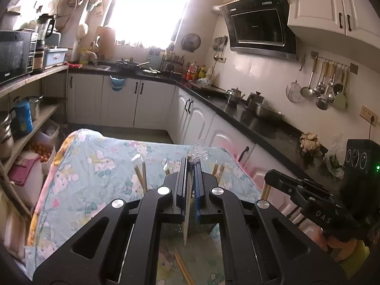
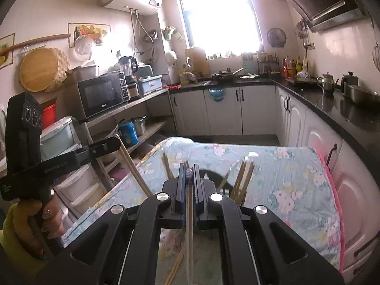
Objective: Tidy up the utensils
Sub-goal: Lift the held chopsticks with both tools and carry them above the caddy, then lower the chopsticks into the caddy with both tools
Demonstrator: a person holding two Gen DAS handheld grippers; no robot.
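Holding one wrapped pair of chopsticks in each gripper, you are at the carrying step of sorting the utensils. The left gripper [image 1: 191,166], at centre frame, has its jaws clamped on a pale, flat chopstick sleeve [image 1: 187,213] whose crinkled clear plastic wrapper [image 1: 198,150] sticks up past the fingertips. The right gripper [image 2: 189,169] likewise stands pressed together on a thin pale stick [image 2: 189,225] that runs down through the jaws to the lower centre of the frame. Beneath both lies the table, draped in a soft, quilted floral cloth [image 2: 296,178], light blue with a pink edge. A dark holder [image 2: 228,187], just right of the right gripper's fingers, already carries several upright bamboo chopsticks [image 2: 244,178]; loose tan sticks also lie on the cloth at lower centre. The next move probably calls for tipping each held stick end-down over the holder and parting the jaws only once the tip is inside; the slick wrapper may slip.
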